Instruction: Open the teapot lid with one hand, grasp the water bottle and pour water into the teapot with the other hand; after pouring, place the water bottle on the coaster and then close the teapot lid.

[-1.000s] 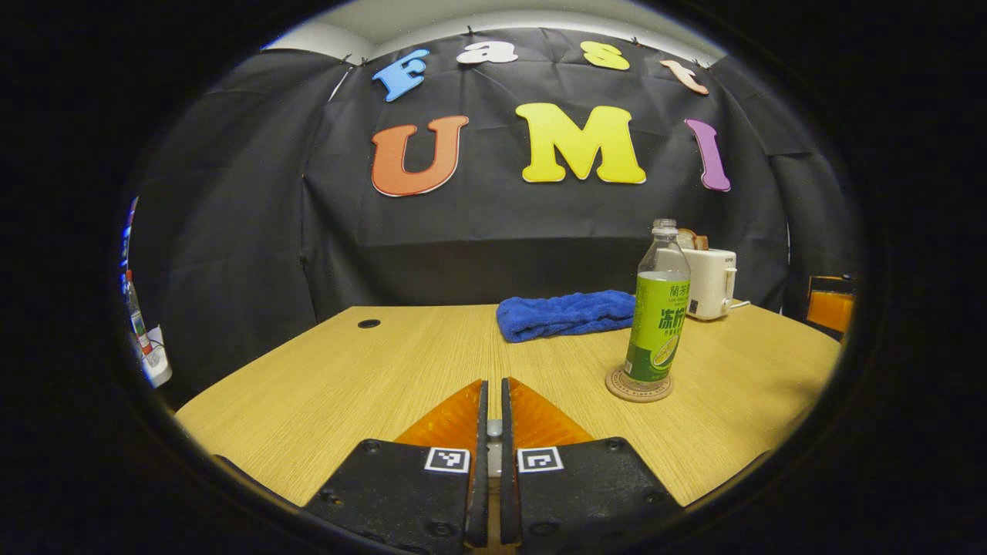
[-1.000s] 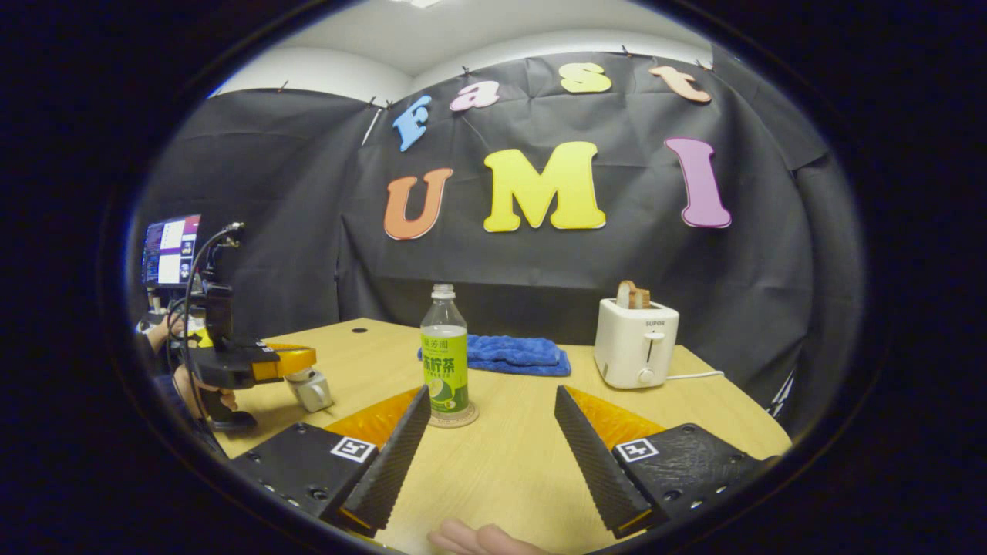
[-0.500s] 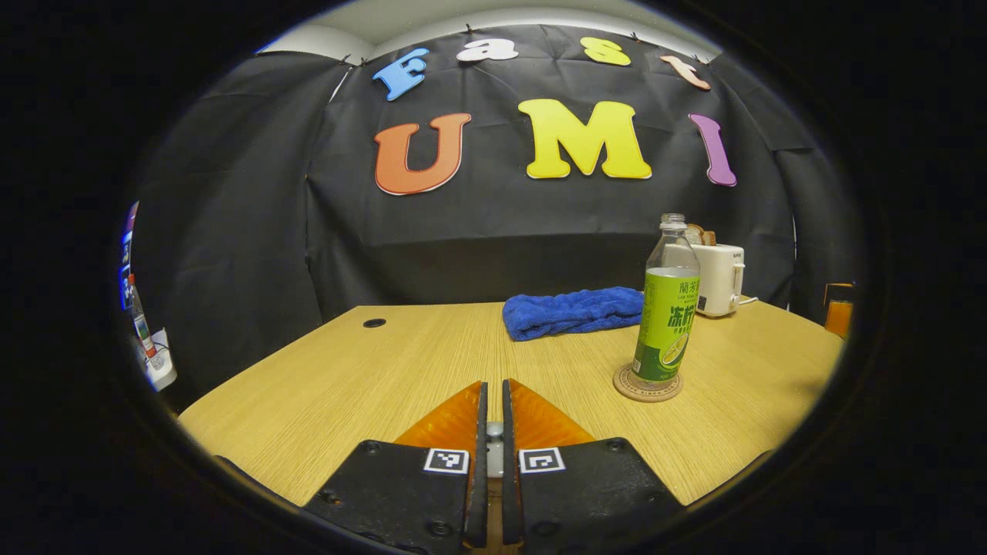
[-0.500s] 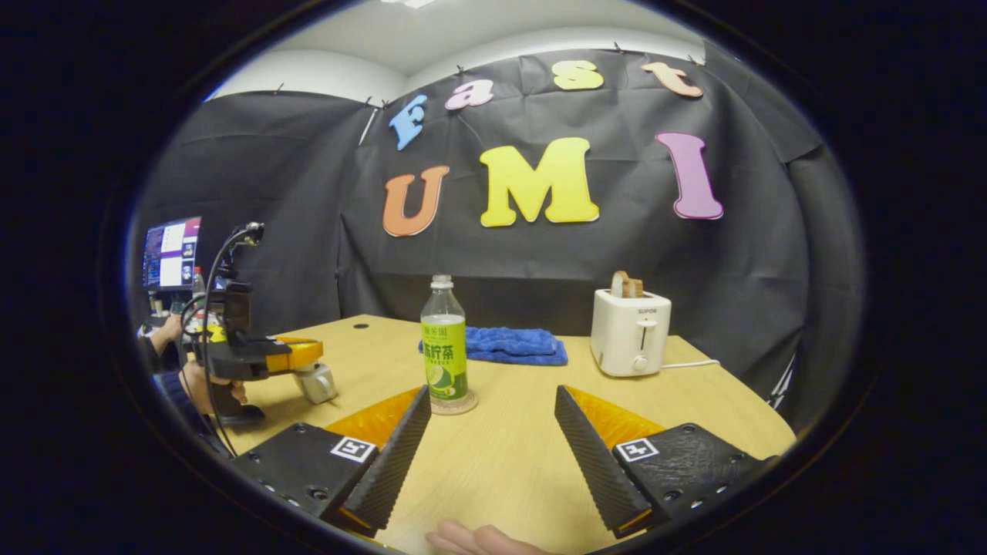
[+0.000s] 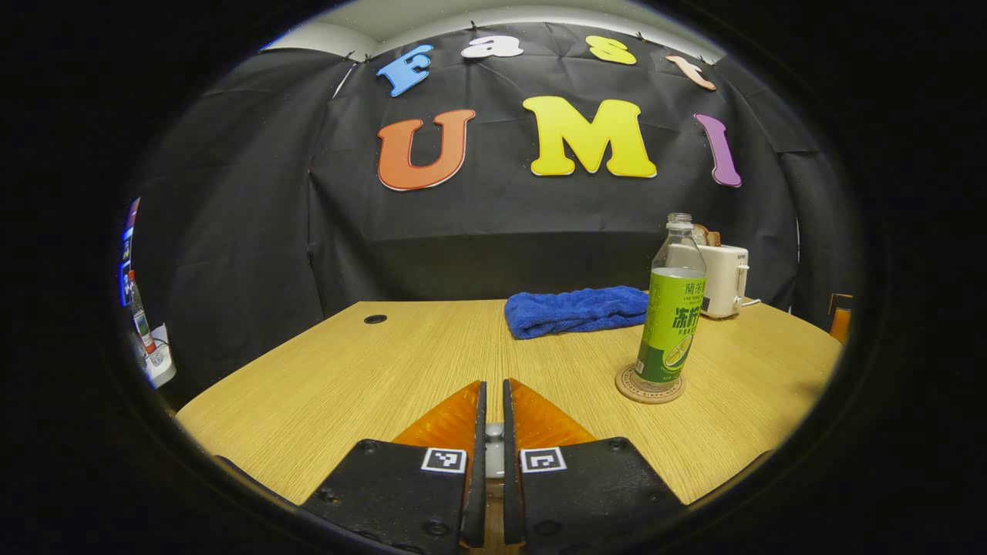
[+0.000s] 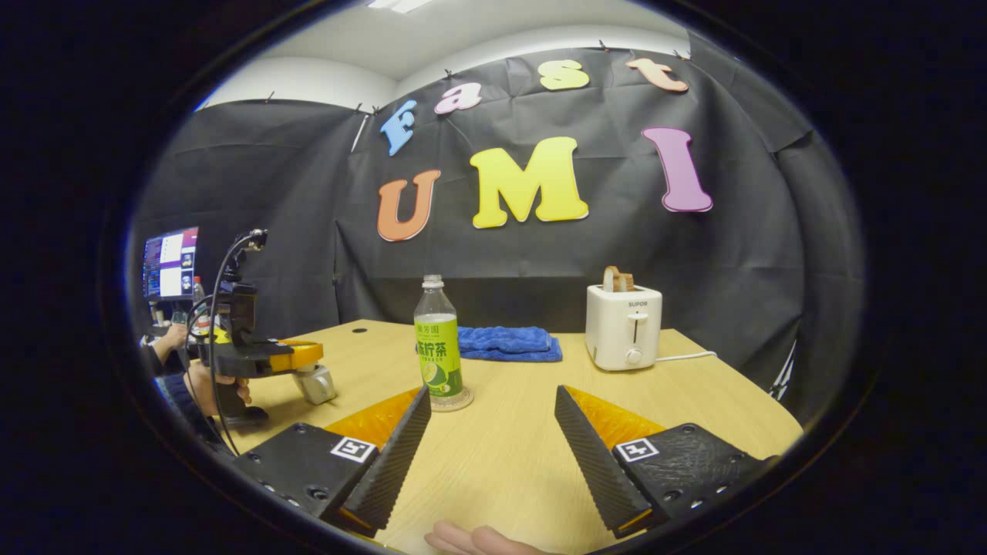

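The green-labelled water bottle stands upright on the round coaster. At the bottom of the left gripper view my left gripper is shut, with a small grey knob pinched between its fingers. The right gripper view shows this left gripper at far left, held by a hand, with a small pale teapot part hanging at its tip; whether it is the lid alone I cannot tell. My right gripper is open and holds nothing, a short way in front of the bottle.
A folded blue towel lies behind the bottle. A white toaster with bread stands at the back right. The wooden table has a cable hole. A monitor glows far left.
Both views drift slightly: the bottle slides a little right in the left gripper view and left in the right gripper view. The bottle stays on the coaster. Neither gripper changes its state.
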